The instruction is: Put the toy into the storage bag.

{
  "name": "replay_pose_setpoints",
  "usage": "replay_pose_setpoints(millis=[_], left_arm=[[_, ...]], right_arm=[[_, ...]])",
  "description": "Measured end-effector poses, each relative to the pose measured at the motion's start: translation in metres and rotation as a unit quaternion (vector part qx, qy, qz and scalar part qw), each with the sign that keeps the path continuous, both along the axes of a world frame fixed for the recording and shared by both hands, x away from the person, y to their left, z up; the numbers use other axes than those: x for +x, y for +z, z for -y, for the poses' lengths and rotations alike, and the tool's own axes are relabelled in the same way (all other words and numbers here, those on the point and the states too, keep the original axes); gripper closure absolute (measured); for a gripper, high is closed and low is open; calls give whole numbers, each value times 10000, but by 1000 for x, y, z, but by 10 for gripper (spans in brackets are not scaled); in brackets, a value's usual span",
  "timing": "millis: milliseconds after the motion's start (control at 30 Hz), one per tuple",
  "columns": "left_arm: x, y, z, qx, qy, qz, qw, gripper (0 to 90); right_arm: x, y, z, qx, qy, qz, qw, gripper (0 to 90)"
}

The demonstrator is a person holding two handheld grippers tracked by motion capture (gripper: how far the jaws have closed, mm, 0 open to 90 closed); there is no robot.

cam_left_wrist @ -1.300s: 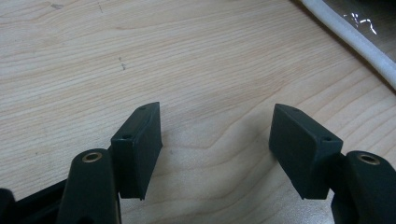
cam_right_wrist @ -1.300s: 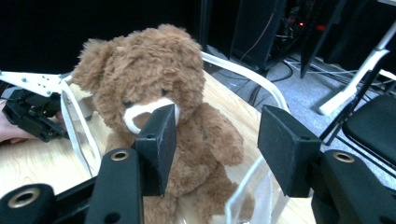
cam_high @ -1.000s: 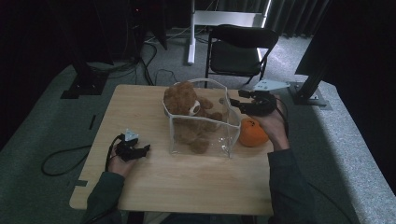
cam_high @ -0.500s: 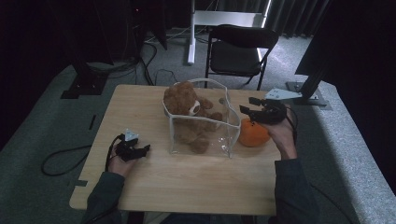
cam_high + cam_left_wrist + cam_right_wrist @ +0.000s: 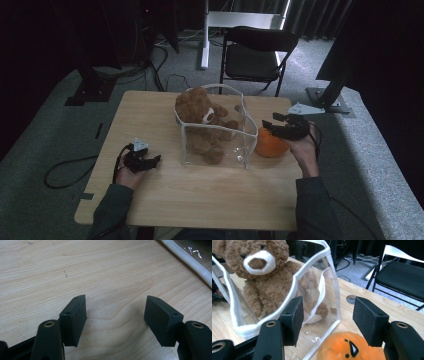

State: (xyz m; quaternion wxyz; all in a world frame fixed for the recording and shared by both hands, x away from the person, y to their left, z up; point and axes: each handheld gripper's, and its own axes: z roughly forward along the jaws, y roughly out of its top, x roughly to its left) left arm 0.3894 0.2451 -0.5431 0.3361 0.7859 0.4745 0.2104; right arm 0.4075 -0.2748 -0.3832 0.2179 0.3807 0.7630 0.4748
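Observation:
A brown teddy bear sits in a clear bag with white trim at the middle of the wooden table. An orange plush toy lies on the table against the bag's right side. My right gripper hovers just over that toy, pointing at the bag. Its jaws have just been opening and nothing is pressed between them. My left gripper rests open low over bare wood left of the bag, whose trim shows beyond it.
A black folding chair stands behind the table's far edge. A dark stand's base sits on the floor at the right. Cables lie on the grey carpet to the left. Bare wood runs along the table's near side.
My right gripper has come down and slightly right, from beside the bag's upper right rim to just above the orange plush toy. The left hand has stayed put.

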Motion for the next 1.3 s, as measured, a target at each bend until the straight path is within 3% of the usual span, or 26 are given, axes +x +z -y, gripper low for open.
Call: replay_pose_setpoints(millis=[100, 400, 833, 1300], left_arm=[[0, 0, 0, -2, 1, 8, 10000, 351], [0, 0, 0, -2, 4, 8, 10000, 351], [0, 0, 0, -3, 3, 9, 10000, 351], [0, 0, 0, -4, 5, 10, 10000, 351]], right_arm=[[0, -5, 3, 48, -48, -73, 10000, 408], [3, -26, 8, -185, -282, -238, 9991, 414], [7, -50, 22, -256, -637, -504, 9964, 397], [13, -64, 31, -272, -861, -737, 9932, 383]])
